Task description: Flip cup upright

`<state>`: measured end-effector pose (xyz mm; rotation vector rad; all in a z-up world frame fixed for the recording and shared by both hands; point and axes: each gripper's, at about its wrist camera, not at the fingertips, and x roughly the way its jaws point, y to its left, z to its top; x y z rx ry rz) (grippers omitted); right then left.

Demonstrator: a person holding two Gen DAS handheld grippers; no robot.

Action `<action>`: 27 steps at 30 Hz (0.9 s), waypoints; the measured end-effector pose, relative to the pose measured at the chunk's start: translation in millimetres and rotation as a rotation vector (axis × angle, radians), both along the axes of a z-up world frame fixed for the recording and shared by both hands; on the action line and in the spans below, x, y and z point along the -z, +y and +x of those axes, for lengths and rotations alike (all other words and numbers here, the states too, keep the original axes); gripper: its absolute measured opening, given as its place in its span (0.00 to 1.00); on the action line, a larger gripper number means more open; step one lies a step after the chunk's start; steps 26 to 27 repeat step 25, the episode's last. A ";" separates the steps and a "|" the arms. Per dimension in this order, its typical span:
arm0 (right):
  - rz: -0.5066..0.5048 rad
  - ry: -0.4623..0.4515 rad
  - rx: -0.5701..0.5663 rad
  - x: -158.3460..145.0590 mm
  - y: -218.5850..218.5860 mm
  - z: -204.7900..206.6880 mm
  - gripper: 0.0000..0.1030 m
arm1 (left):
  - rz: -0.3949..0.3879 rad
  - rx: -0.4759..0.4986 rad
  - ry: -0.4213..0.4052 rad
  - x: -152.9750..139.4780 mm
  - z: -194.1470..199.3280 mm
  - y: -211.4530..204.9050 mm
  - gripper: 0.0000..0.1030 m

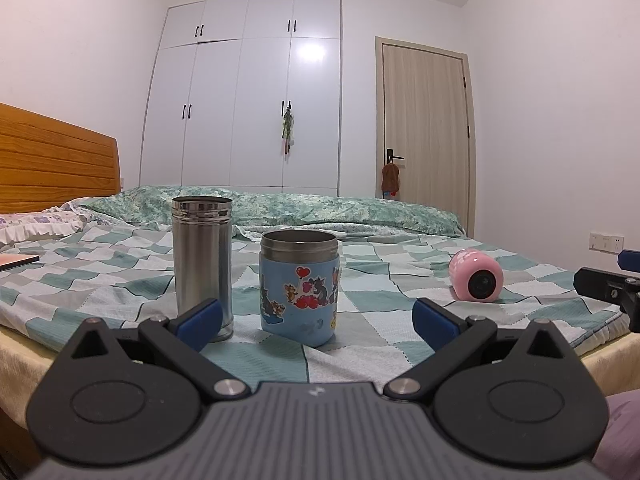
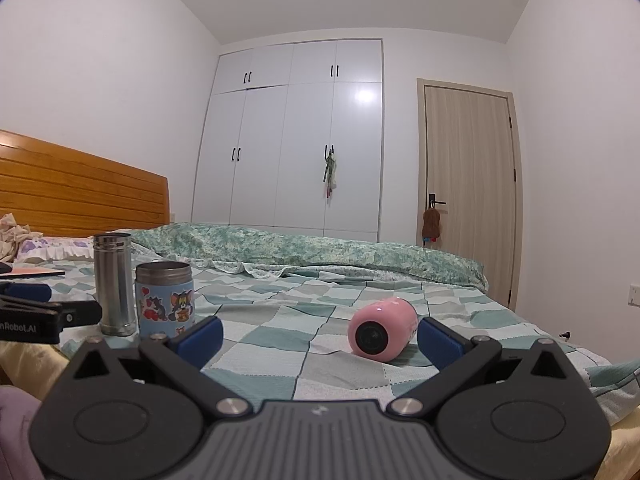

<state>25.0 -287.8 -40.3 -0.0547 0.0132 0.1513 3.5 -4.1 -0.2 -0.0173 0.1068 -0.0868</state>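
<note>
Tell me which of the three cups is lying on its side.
The pink cup, mouth toward the camera; the steel cup and blue cartoon cup stand upright.

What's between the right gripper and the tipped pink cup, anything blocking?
Nothing visible. The pink cup lies on its side on the bedspread, just ahead of the open right gripper, near its right finger. The steel flask and blue cartoon cup stand off to the left.

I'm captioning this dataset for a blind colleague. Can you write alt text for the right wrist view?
A pink cup lies on its side on a checked bedspread, just ahead of the open right gripper, nearer its right finger. At left stand a steel flask and a blue cartoon cup, both upright, with the left gripper at the edge.
</note>
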 end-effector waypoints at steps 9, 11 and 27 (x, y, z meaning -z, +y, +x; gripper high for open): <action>0.000 0.000 0.000 0.0 0.0 0.0 1.00 | -0.003 0.005 -0.002 0.1 -0.8 0.1 1.00; 0.000 0.000 0.000 0.0 0.0 0.0 1.00 | -0.004 0.006 -0.003 0.0 -1.1 0.4 1.00; -0.001 0.000 0.000 -0.1 -0.2 0.0 1.00 | -0.004 0.005 -0.008 -0.1 -2.1 0.9 1.00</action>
